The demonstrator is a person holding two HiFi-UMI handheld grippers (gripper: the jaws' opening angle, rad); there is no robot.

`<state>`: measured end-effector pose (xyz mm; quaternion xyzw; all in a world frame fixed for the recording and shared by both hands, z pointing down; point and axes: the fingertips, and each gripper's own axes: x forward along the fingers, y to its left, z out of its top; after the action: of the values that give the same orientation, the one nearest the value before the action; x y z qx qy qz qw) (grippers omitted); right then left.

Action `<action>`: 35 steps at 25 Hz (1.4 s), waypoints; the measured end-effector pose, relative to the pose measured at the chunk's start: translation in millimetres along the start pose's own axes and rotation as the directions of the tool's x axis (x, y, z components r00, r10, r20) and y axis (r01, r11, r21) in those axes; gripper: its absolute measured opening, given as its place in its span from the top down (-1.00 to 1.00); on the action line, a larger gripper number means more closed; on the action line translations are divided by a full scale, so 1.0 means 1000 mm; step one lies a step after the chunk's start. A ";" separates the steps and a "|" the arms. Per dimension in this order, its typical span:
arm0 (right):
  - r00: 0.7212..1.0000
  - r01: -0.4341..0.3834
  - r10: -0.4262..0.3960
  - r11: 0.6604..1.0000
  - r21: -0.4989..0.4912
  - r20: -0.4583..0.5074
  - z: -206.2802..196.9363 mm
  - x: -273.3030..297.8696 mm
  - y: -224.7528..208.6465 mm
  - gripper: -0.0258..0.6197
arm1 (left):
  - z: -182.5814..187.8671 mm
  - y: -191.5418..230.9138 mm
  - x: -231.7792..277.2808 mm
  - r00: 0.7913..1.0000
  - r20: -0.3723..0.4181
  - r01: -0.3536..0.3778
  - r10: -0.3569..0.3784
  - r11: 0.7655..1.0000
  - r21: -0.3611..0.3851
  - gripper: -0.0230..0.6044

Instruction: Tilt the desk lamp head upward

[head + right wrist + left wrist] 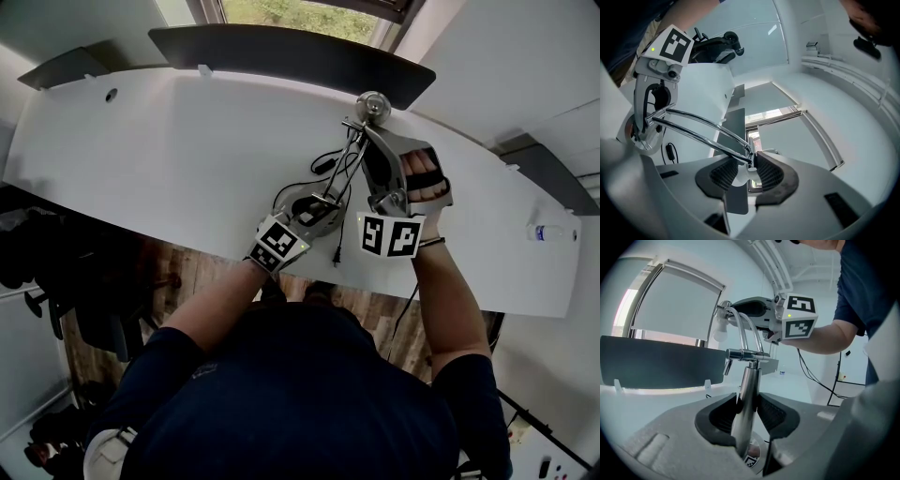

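The lamp head sat high above the white tabletop, toward its far edge and close to the dark panel that stood along the back. We saw its pale bulb end between the pads of the right claw. That claw stood wide, with a gap on at least one side, so it was gripping nothing. From the head, twin chrome rods ran down and back toward us to a cross joint atop the lamp's upright chrome post. The left claw was clamped on that post low down, with both ribbed pads pressed against the metal. In the head view the left claw reached in from the near edge of the tabletop over the lamp's base, and the right one lay just beside it, pointing away from us. A black cord with an inline switch trailed across the tabletop between the two. Well apart, at the right end, lay a small clear bottle, and a window showed beyond the panel.
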<state>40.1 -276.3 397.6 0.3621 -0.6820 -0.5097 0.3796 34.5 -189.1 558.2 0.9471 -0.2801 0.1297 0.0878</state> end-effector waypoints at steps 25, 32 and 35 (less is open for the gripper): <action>0.992 -0.065 0.109 0.865 0.497 -0.059 -0.005 -0.066 0.022 0.46 | 0.010 -0.019 -0.058 0.998 -0.032 -0.049 0.050 0.999 0.020 0.50; 0.973 -0.209 0.168 0.356 0.911 0.158 0.030 -0.107 0.056 0.63 | 0.082 -0.037 -0.087 0.988 0.153 -0.017 0.013 1.000 0.019 0.51; 0.966 -0.253 0.105 0.206 0.945 0.235 0.042 -0.118 0.049 0.71 | 0.106 -0.043 -0.091 0.979 0.206 0.000 -0.007 1.000 0.030 0.54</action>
<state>50.7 -144.6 419.4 0.4063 -0.9081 0.0499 0.0878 4.8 -132.6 426.6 0.9571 -0.2841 0.0348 0.0444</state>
